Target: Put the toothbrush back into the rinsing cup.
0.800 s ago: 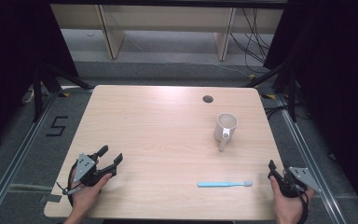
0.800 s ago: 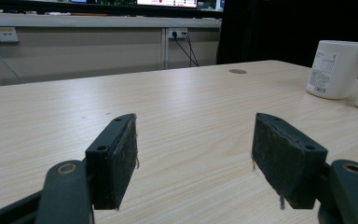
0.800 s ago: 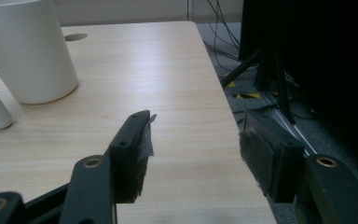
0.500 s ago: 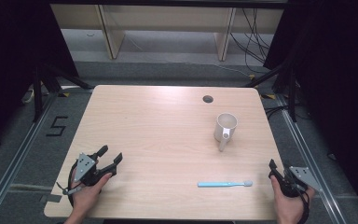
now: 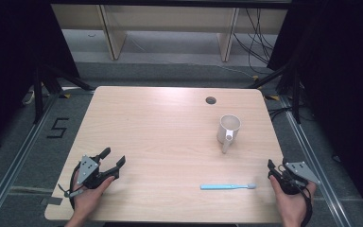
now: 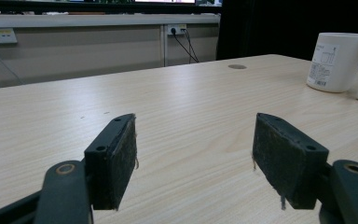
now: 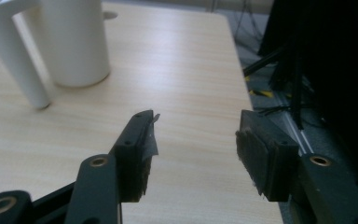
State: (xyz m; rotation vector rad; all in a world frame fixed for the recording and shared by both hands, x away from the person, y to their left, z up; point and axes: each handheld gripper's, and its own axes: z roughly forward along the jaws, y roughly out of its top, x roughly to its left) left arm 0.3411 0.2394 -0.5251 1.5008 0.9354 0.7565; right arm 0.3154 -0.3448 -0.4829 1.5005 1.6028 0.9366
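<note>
Two grippers rest at the near corners of the counter (image 5: 170, 118), one in each hand of the person, and nothing is between their fingers. The left gripper (image 5: 111, 161) lies low on the near left part, pointing toward the middle, so that it has free way over the bare wood. The right gripper (image 5: 270, 169) sits at the near right edge, just beside the bristle end of the light blue toothbrush (image 5: 228, 187), which lies flat along the near edge. I judge this gripper is placed there because the toothbrush is the thing nearest to it and probably the first to be taken.

The white mug (image 5: 229, 130) stands upright further back on the right half, with its handle turned toward the person; this should make it easy to reach from the near side. A small round hole (image 5: 211, 100) is in the counter behind it.

In the left gripper view the fingers (image 6: 116, 158) stand wide apart and released, touching nothing. In the right gripper view the fingers (image 7: 135, 149) are spread wide too, empty, with the mug (image 7: 72, 42) ahead of them.
</note>
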